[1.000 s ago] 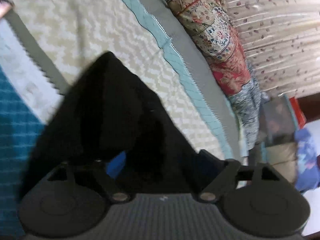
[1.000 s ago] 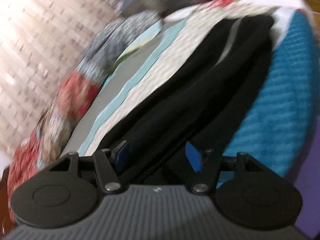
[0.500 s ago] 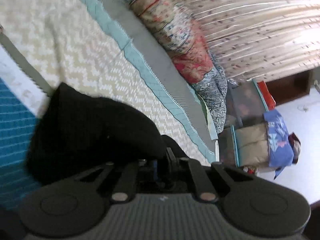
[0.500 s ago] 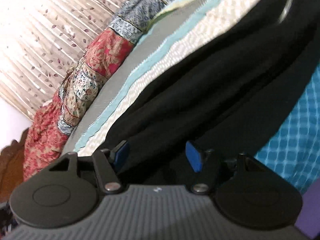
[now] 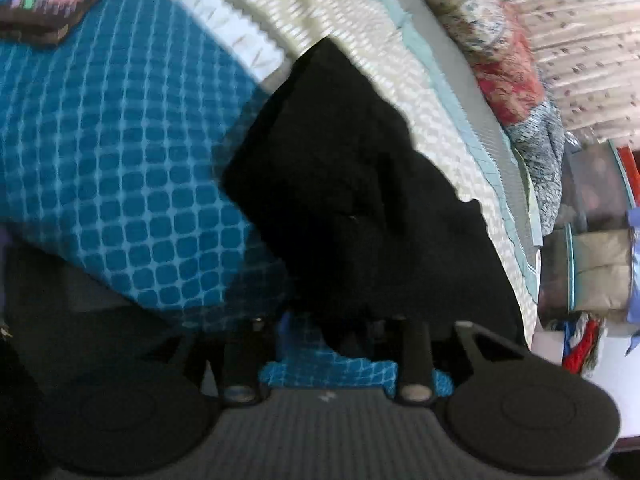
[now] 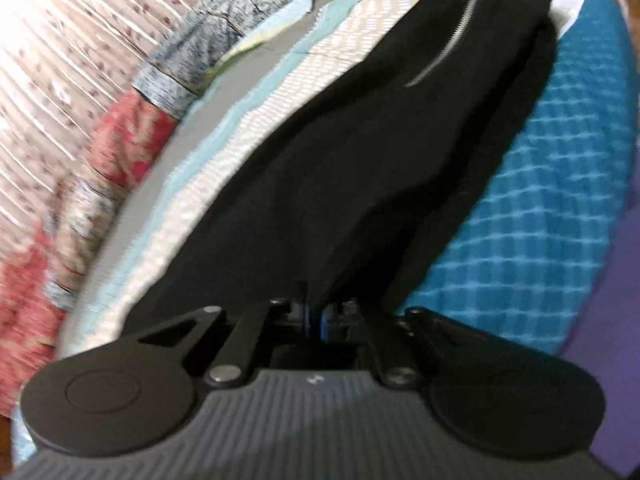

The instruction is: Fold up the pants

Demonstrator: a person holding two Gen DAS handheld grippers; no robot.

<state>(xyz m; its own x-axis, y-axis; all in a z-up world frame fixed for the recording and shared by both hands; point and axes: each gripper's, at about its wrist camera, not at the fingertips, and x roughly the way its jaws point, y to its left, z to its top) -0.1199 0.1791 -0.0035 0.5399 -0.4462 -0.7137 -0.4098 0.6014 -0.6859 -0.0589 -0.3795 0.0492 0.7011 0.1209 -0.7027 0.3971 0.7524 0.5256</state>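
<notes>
Lying long on bedspread (image 6: 560, 184), black pants (image 6: 360, 152), grey zipper (image 6: 452, 36)

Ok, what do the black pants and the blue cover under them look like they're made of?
Pants: soft matte knit, perhaps fleece or jersey; they drape in loose folds without shine, and a metallic zipper runs along one side. Blue cover: looks like woven waffle-textured cotton, with a raised grid of small squares; blur leaves the fibre uncertain.
</notes>
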